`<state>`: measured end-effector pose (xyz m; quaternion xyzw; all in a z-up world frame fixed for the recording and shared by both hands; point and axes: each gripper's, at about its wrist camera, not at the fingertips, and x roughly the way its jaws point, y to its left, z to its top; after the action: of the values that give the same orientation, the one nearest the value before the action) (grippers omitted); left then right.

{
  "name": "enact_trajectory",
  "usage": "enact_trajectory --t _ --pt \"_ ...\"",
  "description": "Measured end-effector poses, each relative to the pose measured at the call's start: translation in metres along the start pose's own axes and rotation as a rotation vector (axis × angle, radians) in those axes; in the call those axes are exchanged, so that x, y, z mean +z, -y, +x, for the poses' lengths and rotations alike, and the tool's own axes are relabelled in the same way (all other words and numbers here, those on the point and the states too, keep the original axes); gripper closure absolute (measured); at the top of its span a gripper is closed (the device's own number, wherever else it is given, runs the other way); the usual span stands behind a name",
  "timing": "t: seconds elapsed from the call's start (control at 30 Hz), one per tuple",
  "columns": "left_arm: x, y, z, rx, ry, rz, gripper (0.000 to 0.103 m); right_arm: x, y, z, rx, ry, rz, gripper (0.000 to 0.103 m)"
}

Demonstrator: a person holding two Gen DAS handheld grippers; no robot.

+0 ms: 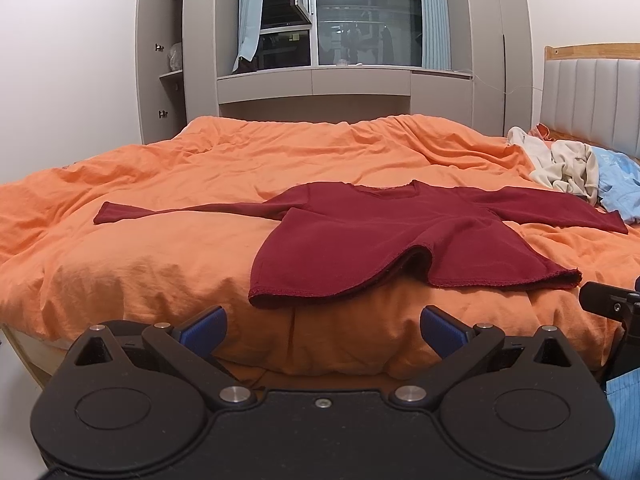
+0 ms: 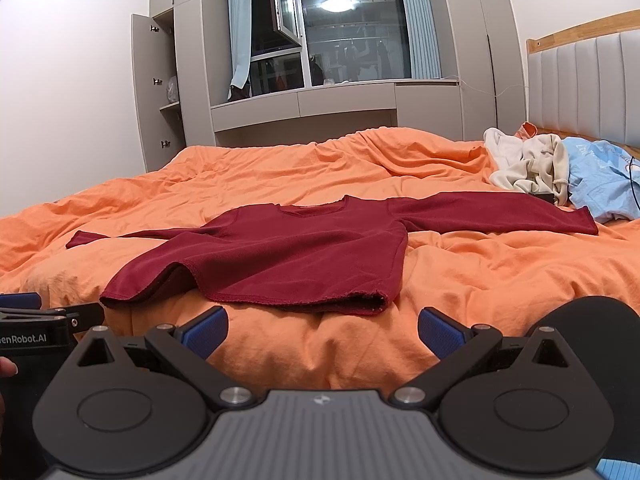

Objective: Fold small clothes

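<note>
A: What was seen from the left wrist view?

B: The left gripper [image 1: 322, 330] was held just off the near edge of the bed, its blue-padded jaws spread wide with nothing between them. A dark red long-sleeved top [image 1: 384, 244] was laid flat on the orange duvet [image 1: 160, 248], hem toward the camera, both sleeves stretched out to the sides. One part of the hem was seen lifted into a small arch — the rest lay flat.

A: And beyond the top?

B: A cream garment [image 1: 560, 164] was bunched at the far right of the bed, touching a light blue one [image 1: 618, 184], near the padded headboard [image 1: 592, 96]. The edge of the right gripper's body was caught at the right border.

A: What was shown in the right wrist view?

B: The right gripper [image 2: 322, 330] was likewise found with jaws spread apart and empty, close to the hem but not touching it. The top [image 2: 288, 256] was seen ahead and slightly left, neckline away from the camera. The cream garment [image 2: 528, 164] and the light blue one [image 2: 600, 184] were piled beside the headboard [image 2: 584, 88] — just past the top's outstretched sleeve. Part of the left gripper [image 2: 36, 320] was visible at the left edge, with a fingertip [image 2: 8, 368] of the person beneath it.
</note>
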<state>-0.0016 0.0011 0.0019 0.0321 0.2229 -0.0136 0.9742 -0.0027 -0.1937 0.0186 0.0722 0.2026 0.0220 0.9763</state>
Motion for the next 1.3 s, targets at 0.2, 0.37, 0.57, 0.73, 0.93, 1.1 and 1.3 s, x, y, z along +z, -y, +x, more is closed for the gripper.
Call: enact_trajectory --t 0.2,0.37,0.57,0.73,0.93,1.1,1.3 --pt "0.0 0.0 -0.001 0.004 -0.003 -0.004 0.0 0.0 -0.001 0.0 0.0 -0.002 0.001 0.0" --pt "0.0 -0.001 -0.002 0.007 -0.004 -0.008 0.0 0.0 -0.001 -0.001 0.0 -0.003 0.001 0.0" --pt "0.0 0.0 -0.001 0.006 -0.008 -0.007 0.0 -0.001 -0.002 0.001 0.002 -0.007 0.002 0.0" --pt "-0.002 0.0 0.001 0.004 -0.013 -0.006 0.0 -0.002 -0.002 0.001 0.007 -0.009 0.002 0.0" --pt "-0.003 -0.001 0.004 0.002 -0.023 -0.006 0.0 -0.003 0.0 0.004 0.004 -0.024 0.01 0.0" --pt "0.006 0.0 0.015 -0.018 -0.035 0.005 0.0 0.006 0.004 0.018 0.013 -0.072 0.035 0.0" --pt "0.049 0.009 0.042 -0.023 -0.006 0.027 0.0 0.036 0.021 0.054 0.031 -0.139 0.079 0.0"
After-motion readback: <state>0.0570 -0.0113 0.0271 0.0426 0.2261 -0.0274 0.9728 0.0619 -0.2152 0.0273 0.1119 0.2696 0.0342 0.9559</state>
